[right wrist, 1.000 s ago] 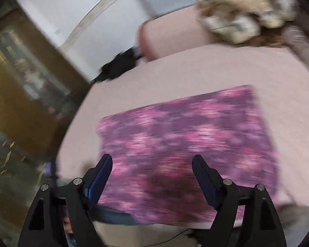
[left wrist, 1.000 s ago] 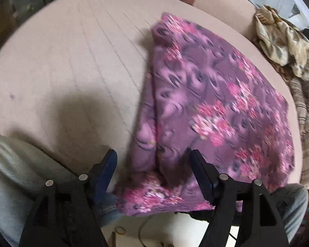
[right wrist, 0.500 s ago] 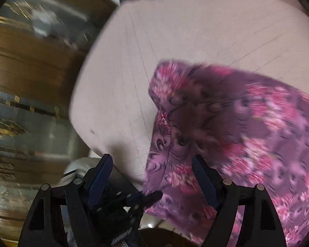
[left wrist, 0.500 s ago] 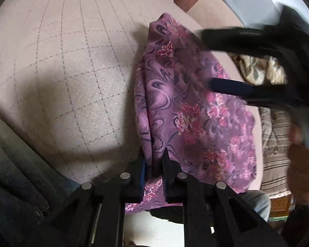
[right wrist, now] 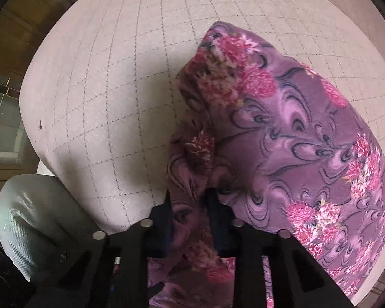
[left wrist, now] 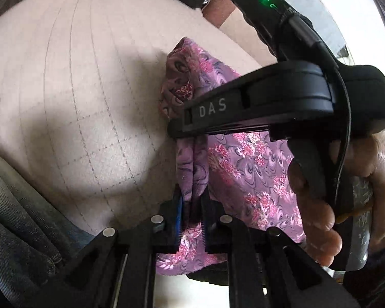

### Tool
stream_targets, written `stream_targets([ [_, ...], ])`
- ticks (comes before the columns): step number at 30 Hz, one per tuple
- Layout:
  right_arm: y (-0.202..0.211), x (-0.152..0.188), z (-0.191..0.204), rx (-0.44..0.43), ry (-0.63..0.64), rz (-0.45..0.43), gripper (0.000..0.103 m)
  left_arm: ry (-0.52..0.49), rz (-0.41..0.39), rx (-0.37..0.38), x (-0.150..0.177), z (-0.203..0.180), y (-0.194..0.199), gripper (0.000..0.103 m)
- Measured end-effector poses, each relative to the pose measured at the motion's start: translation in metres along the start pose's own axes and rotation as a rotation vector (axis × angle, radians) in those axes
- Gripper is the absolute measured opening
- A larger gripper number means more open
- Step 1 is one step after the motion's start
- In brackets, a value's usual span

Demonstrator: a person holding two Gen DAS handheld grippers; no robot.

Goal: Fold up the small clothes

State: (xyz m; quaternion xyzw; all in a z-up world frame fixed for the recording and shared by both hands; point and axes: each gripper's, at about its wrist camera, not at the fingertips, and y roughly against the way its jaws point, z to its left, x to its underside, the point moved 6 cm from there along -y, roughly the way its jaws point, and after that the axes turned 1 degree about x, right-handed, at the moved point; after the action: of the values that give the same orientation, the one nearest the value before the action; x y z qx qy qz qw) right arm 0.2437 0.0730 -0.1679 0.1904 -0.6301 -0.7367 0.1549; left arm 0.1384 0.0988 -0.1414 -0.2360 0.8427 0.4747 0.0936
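Note:
A purple cloth with pink flowers [left wrist: 246, 169] lies folded on a pink quilted cushion [left wrist: 77, 89]. My left gripper [left wrist: 192, 205] is shut on the cloth's near edge, where a bunched fold stands up between the pads. The right gripper's black housing [left wrist: 256, 102] hangs across that view, pointing down at the same fold farther along. In the right wrist view my right gripper [right wrist: 188, 200] is closing its jaws, and the pads press on the cloth's [right wrist: 282, 128] left fold. That fold rises in a ridge toward a raised corner [right wrist: 225, 59].
A hand [left wrist: 318, 205] grips the right gripper's handle at the right. Legs in jeans [left wrist: 15, 218] and grey trousers [right wrist: 25, 218] sit against the cushion's [right wrist: 102, 77] near edge. A wooden cabinet [right wrist: 2, 51] stands beyond its left side.
The left gripper shut on the cloth's near edge and lifted it slightly. The right gripper swung down from above the cloth to its left fold, and its jaws narrowed onto the fabric.

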Motion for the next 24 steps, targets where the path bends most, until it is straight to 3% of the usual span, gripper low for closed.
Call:
stream_targets([
  [3, 0.015, 0.007, -0.004, -0.063, -0.014, -0.068, 0.017, -0.086, -0.052, -0.039, 0.002, -0.016, 0.013, 0.011],
  [7, 0.066, 0.033, -0.033, -0.272, -0.102, -0.244, 0.015, -0.227, -0.144, -0.055, 0.008, -0.060, 0.049, 0.011],
  [10, 0.114, 0.064, -0.068, -0.453, -0.171, -0.384, 0.015, -0.363, -0.184, -0.058, 0.017, -0.113, 0.072, 0.011],
  [14, 0.172, 0.114, -0.125, -0.601, -0.244, -0.558, 0.015, -0.601, -0.198, -0.098, 0.039, -0.200, 0.076, 0.011],
  [19, 0.208, 0.185, -0.213, -0.682, -0.344, -0.715, 0.015, -0.799, -0.120, -0.071, 0.067, -0.285, 0.035, 0.011],
  [24, 0.184, 0.234, -0.313, -0.756, -0.523, -0.755, 0.015, -0.831, 0.040, 0.002, 0.088, -0.337, -0.048, 0.012],
])
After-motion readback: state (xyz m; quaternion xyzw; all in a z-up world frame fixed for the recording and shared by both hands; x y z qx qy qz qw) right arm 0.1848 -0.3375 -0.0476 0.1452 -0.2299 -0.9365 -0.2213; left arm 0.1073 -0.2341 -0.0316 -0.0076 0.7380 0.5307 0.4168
